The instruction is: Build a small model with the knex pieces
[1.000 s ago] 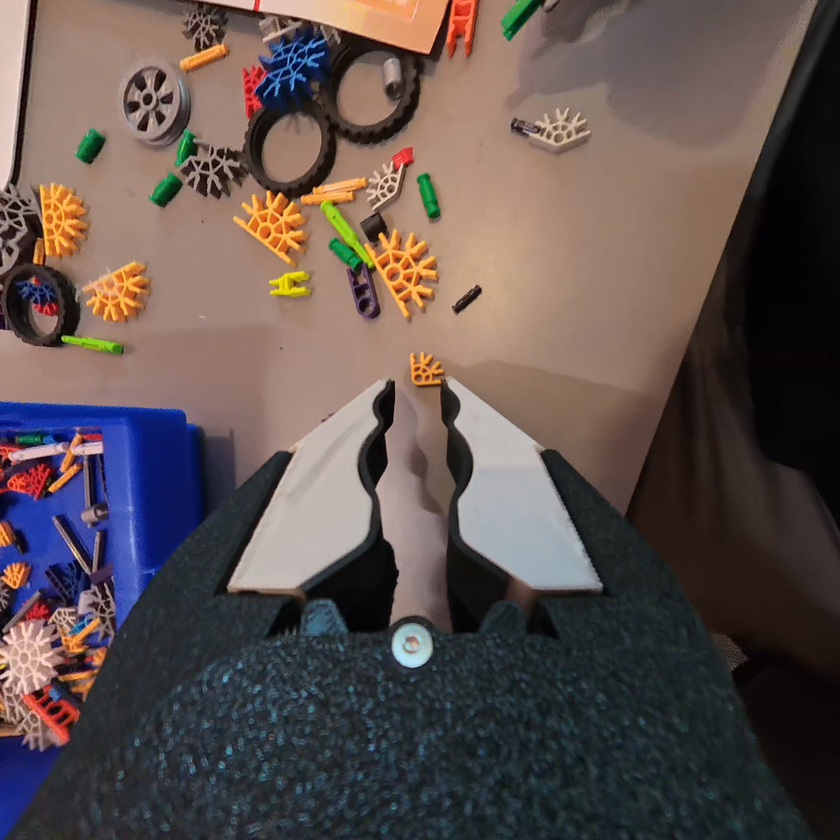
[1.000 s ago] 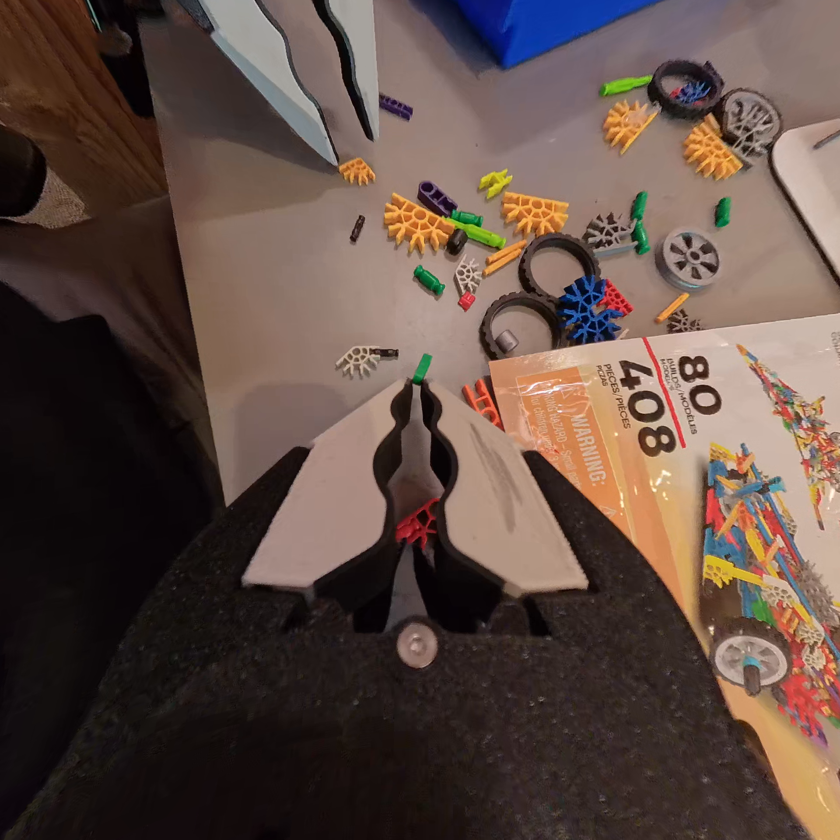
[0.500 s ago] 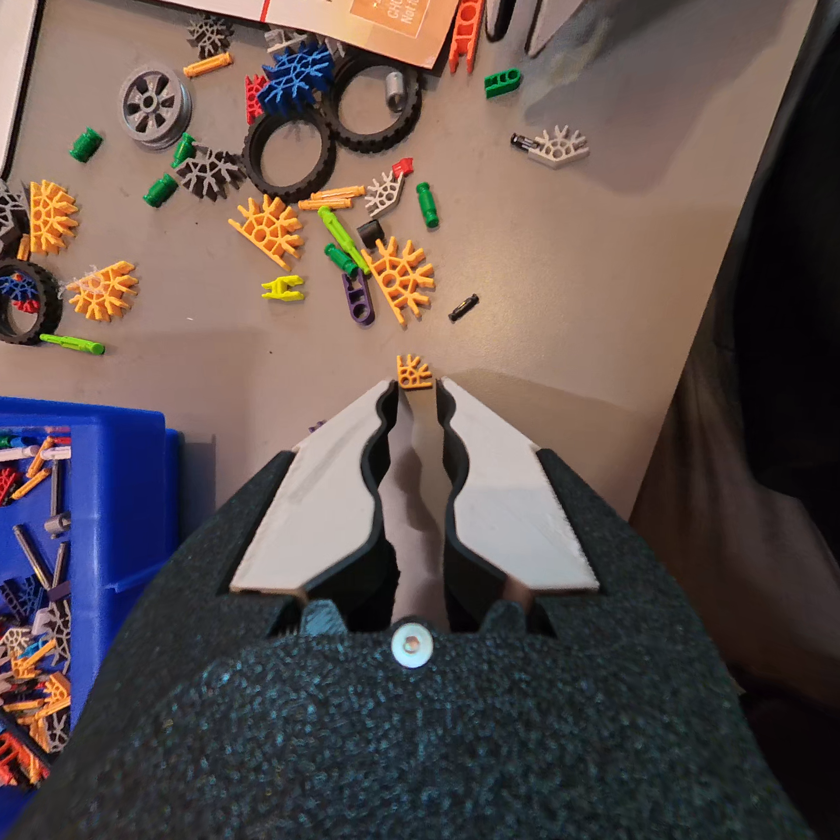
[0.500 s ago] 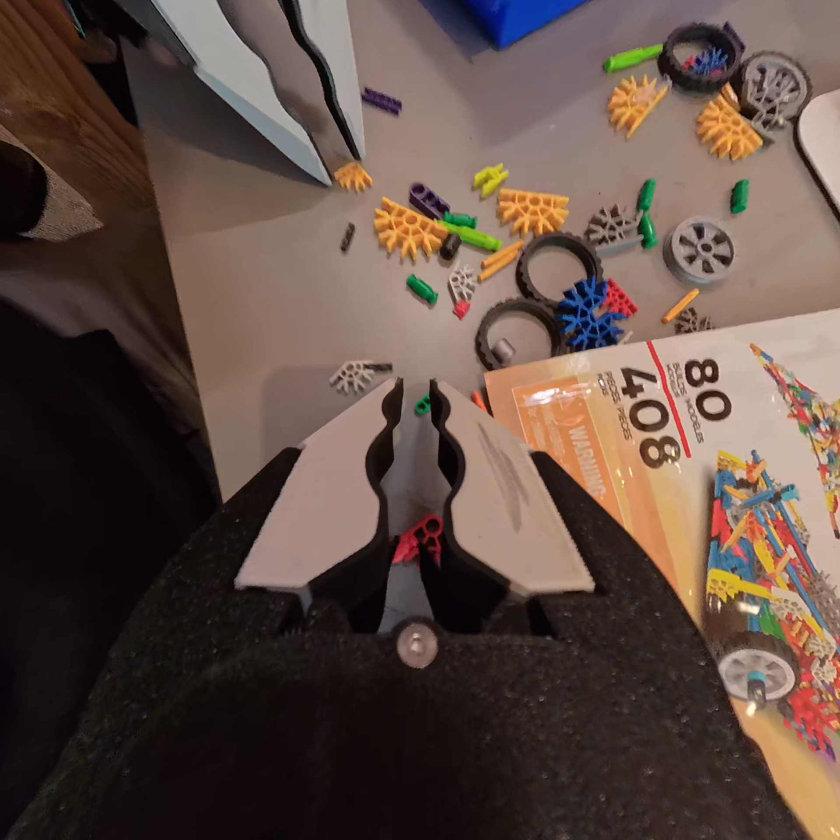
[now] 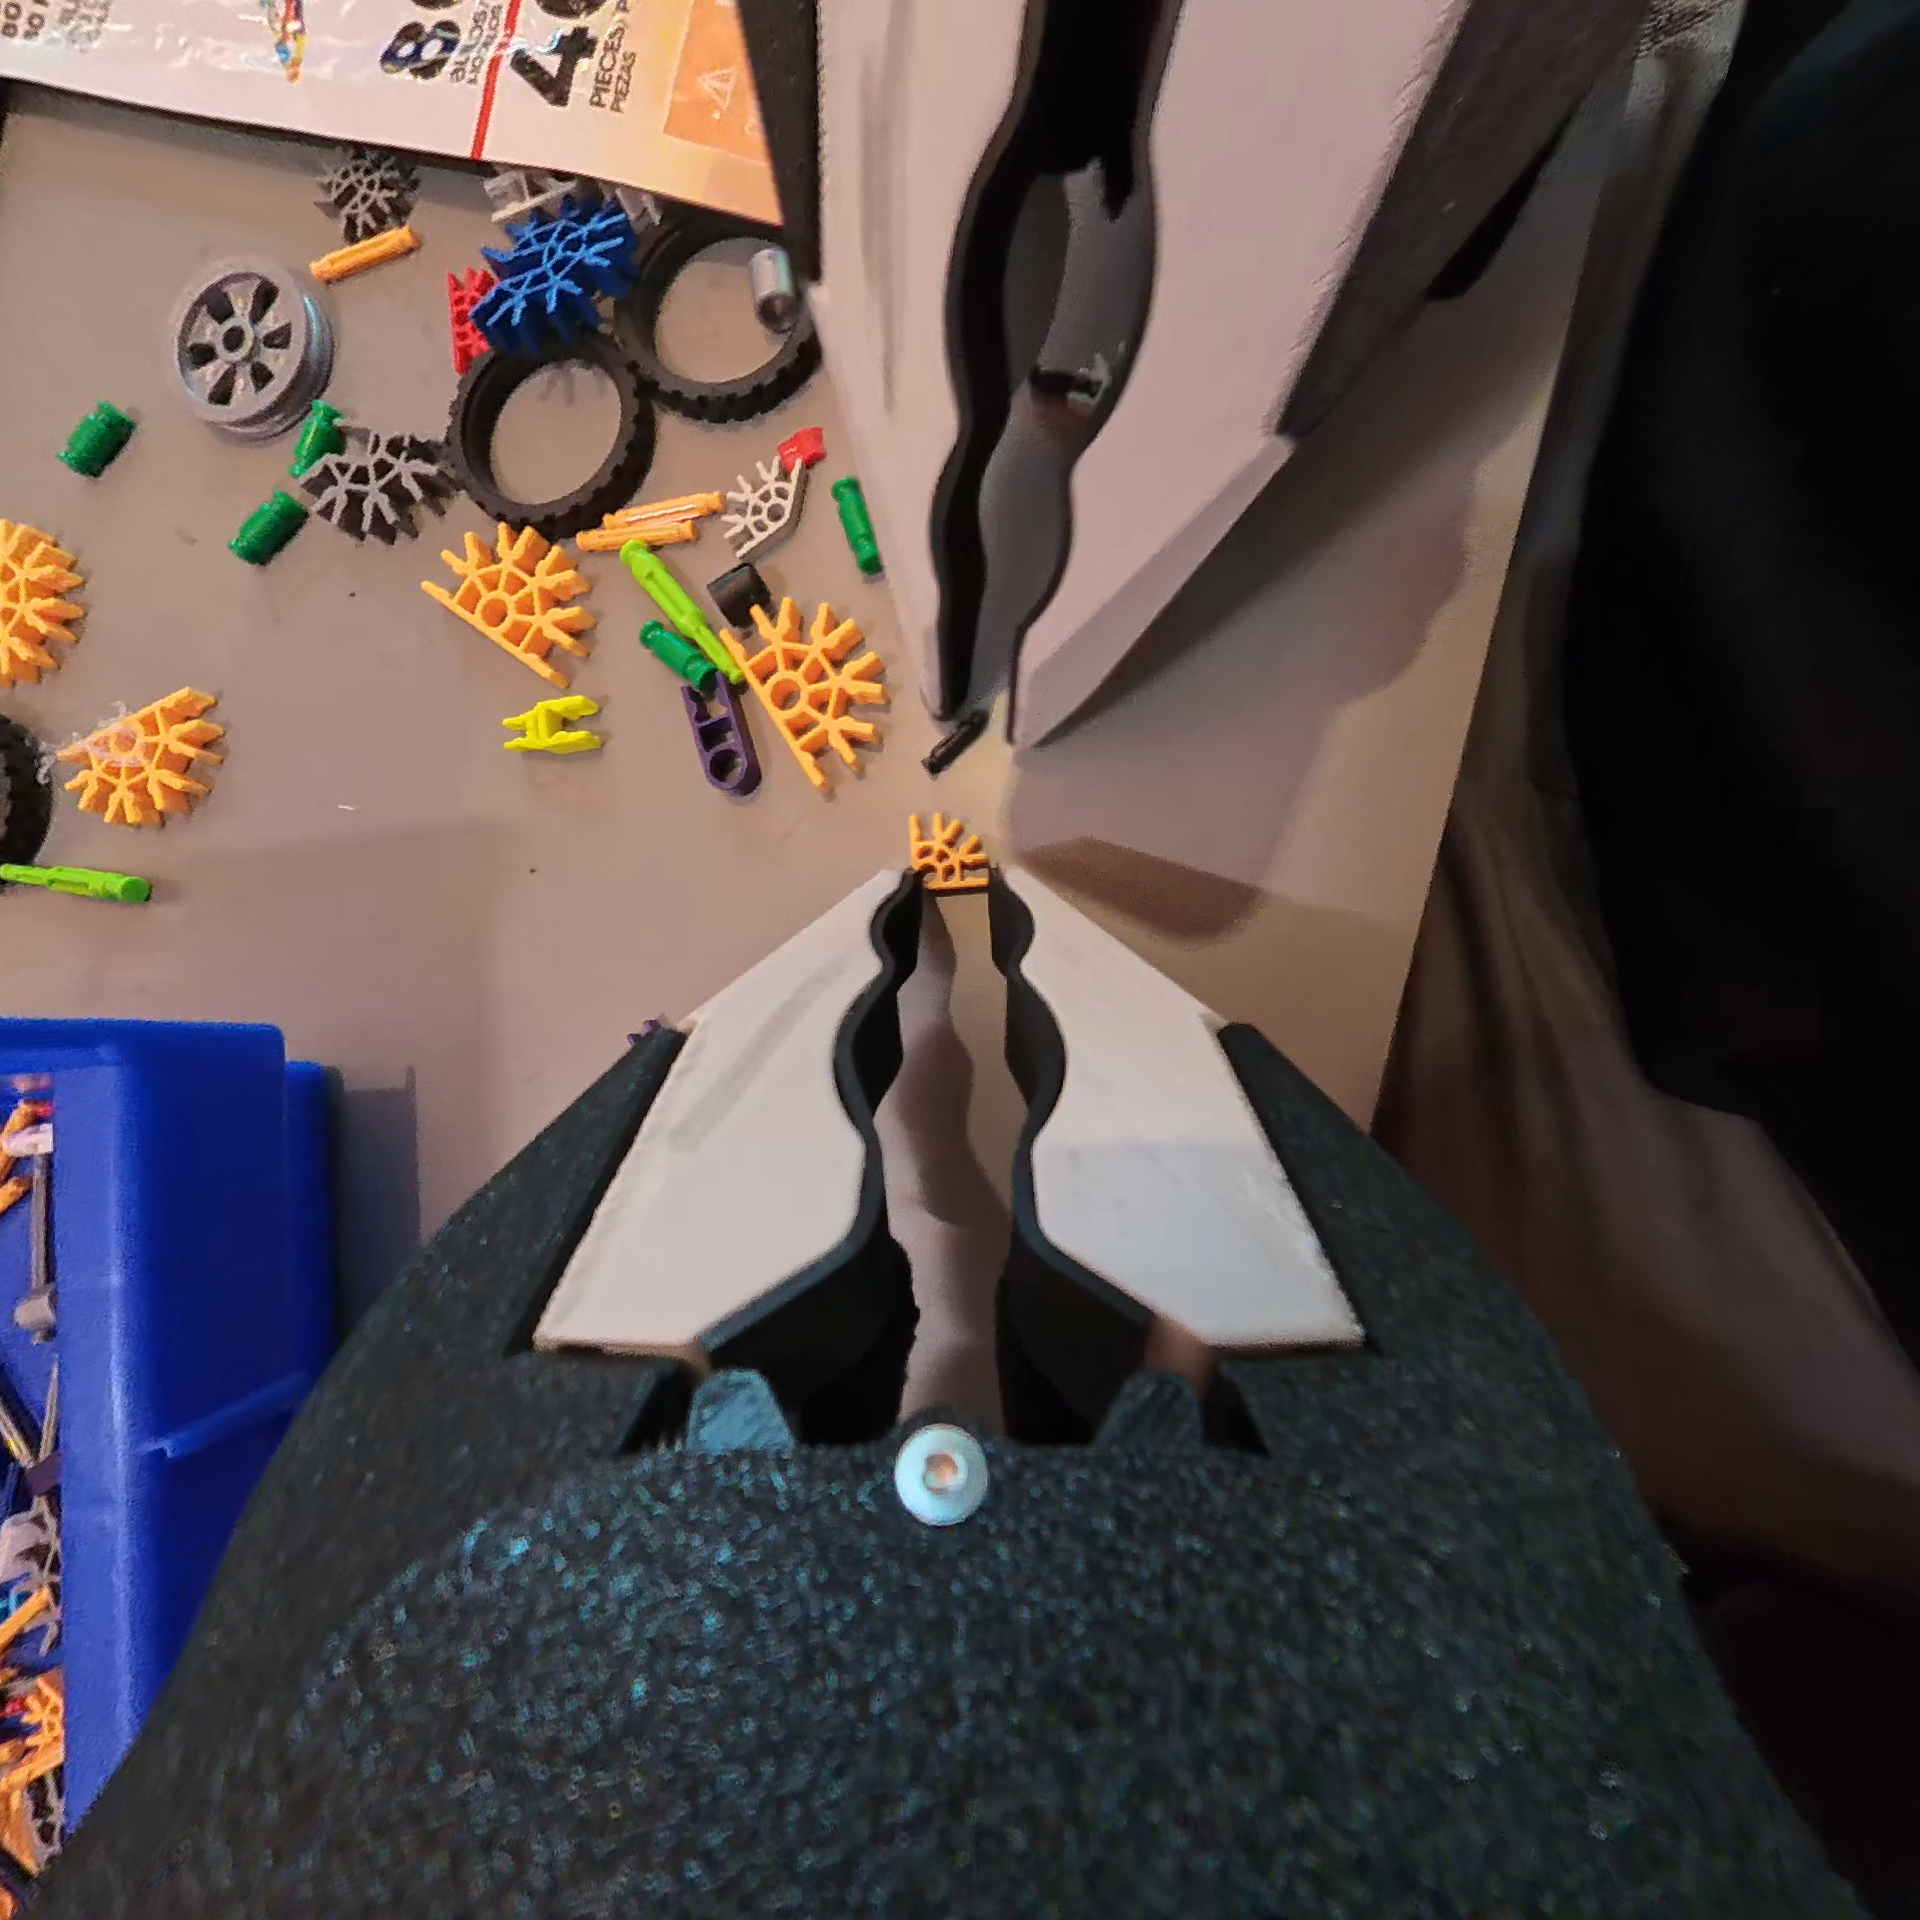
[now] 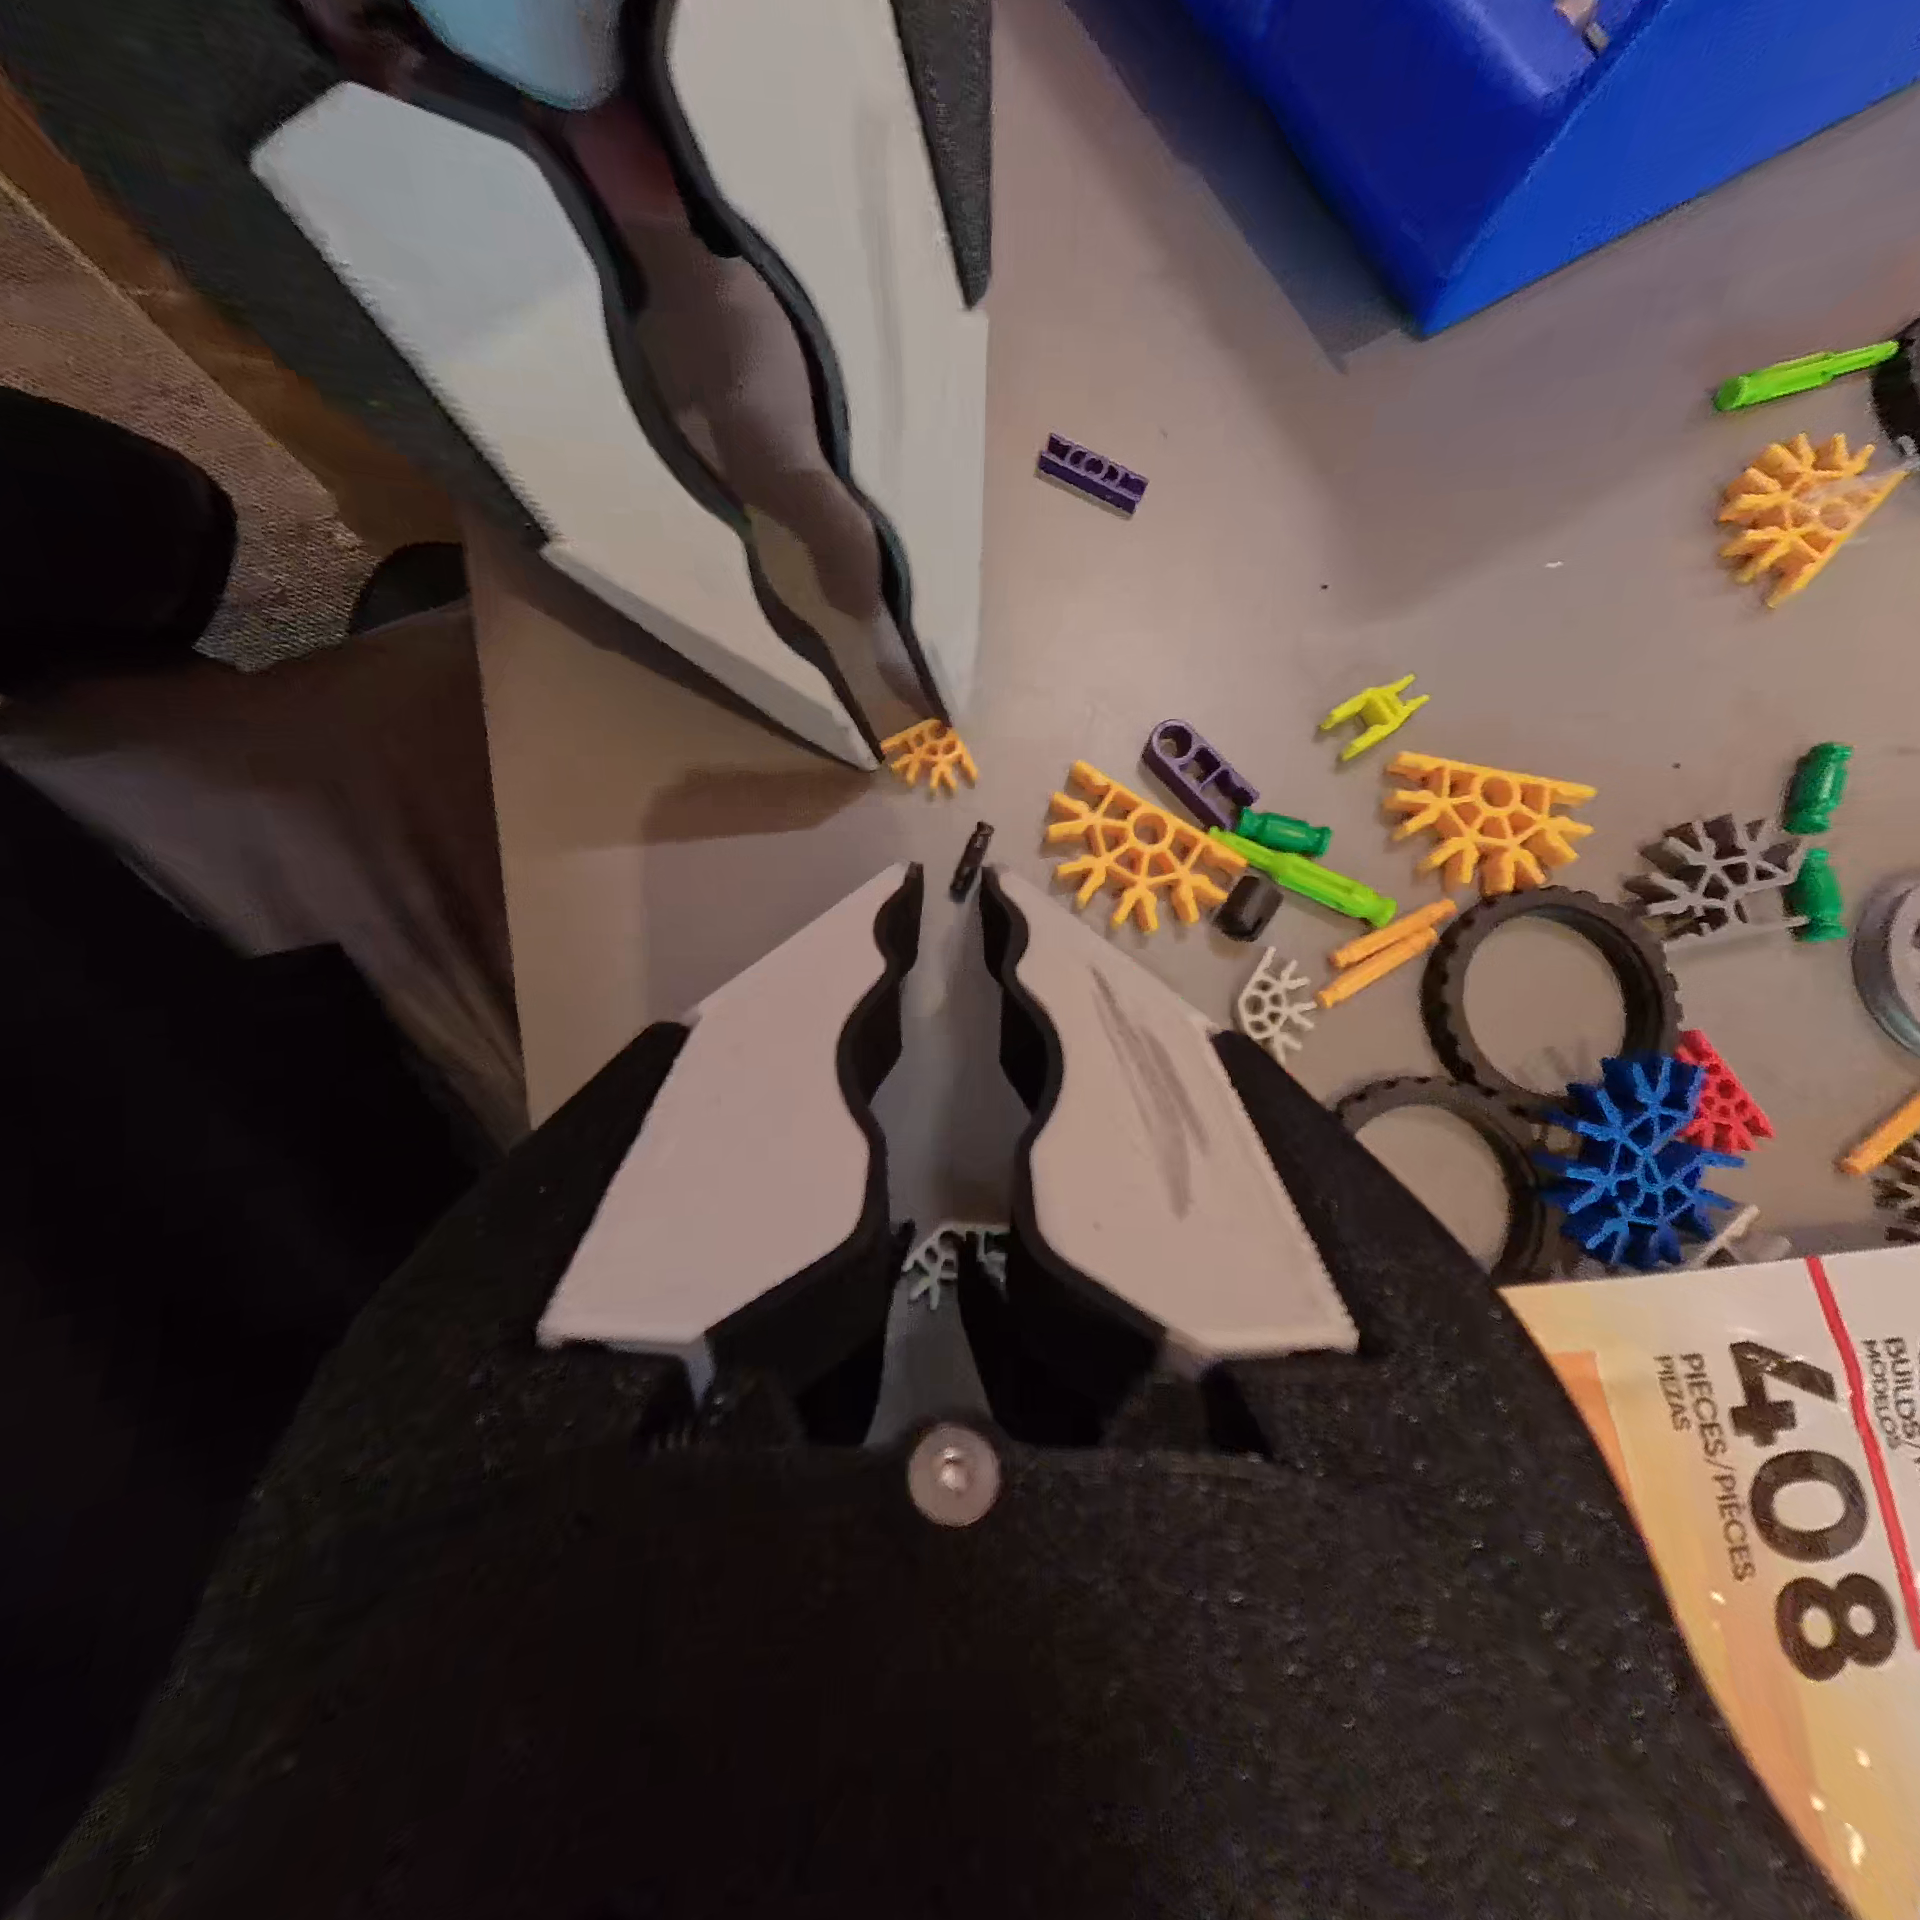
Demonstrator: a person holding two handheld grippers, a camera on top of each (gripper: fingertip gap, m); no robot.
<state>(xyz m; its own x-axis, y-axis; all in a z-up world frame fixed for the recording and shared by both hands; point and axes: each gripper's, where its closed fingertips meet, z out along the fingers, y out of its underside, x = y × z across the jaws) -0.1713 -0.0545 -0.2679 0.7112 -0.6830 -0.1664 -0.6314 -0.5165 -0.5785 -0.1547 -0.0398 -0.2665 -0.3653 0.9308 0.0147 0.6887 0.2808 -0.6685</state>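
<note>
The left gripper point(image 5: 954, 902) is showing a black, speckled, grainy body with a silver screw point(image 5: 940, 1473) at its centre; two pale grey fingers point(image 5: 748, 1122) are tapering forward, edged inside by wavy black pads point(image 5: 868, 1049). The right gripper point(image 6: 948, 885) is looking alike; dark scuff strokes point(image 6: 1148, 1091) are marking one finger.

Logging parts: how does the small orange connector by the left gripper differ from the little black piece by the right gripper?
The orange connector is a flat spoked fan; the black piece is a short thin stick. The orange connector sits at the left gripper's tips, perhaps pinched; the black piece lies just ahead of the right gripper's parted tips. Both rest on the grey table.
</note>
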